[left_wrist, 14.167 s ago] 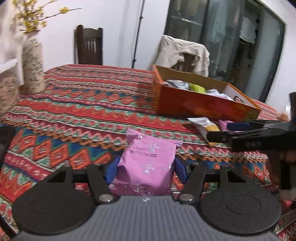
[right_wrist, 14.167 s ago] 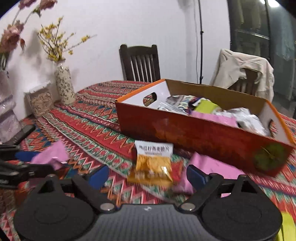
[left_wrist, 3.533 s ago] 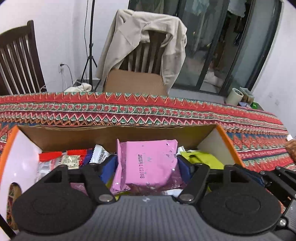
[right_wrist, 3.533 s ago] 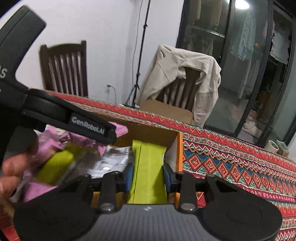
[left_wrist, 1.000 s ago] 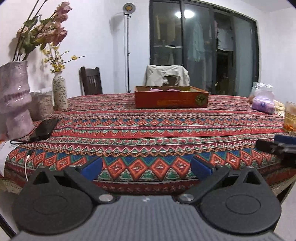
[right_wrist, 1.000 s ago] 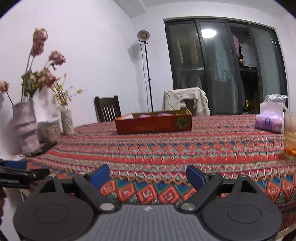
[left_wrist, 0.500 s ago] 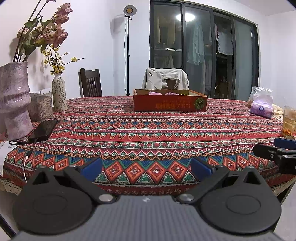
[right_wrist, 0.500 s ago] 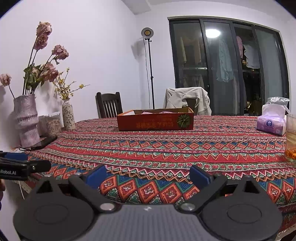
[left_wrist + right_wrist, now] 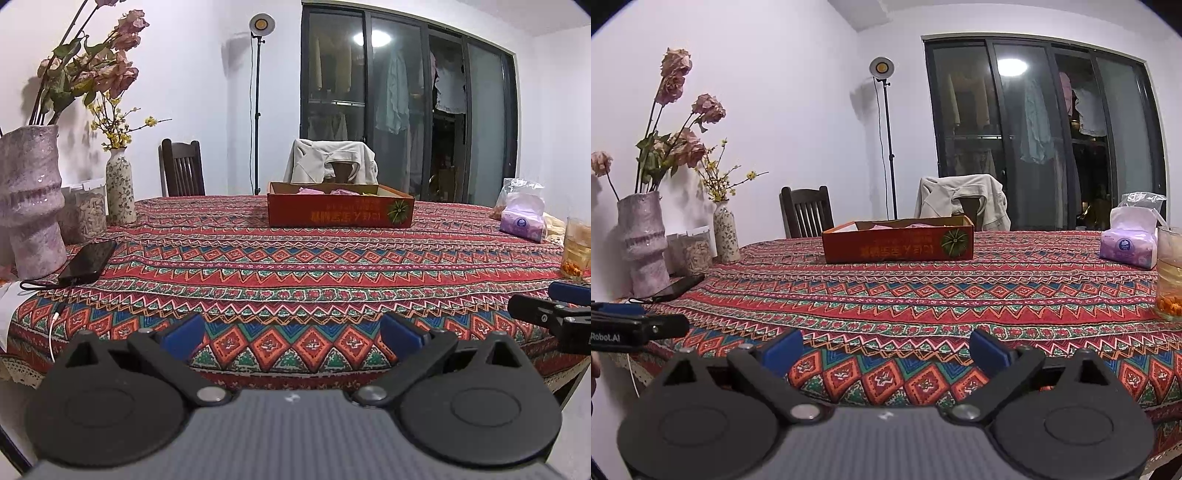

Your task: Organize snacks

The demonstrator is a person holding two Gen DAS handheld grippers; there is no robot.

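The bench's cloth (image 9: 295, 266) runs in red, blue, green and orange zigzag and diamond bands. The far snack box (image 9: 340, 214) is red-orange with yellow lettering and a green round emblem; pink packets (image 9: 314, 191) show inside. At left, a mottled pink-grey vase (image 9: 31, 199) and a floral-speckled cream vase (image 9: 120, 188). At right, a purple tissue pack (image 9: 522, 219). Each claw has blue pads (image 9: 184, 334) on black arms.

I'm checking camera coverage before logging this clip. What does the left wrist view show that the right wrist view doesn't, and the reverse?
Only the left wrist view shows the right gripper edging in at its right, and the phone's charging cable.

Only the right wrist view shows the left gripper at its left edge, open and empty.

Both show the orange snack box on the patterned tablecloth, the vases, the tissue pack and the glass.
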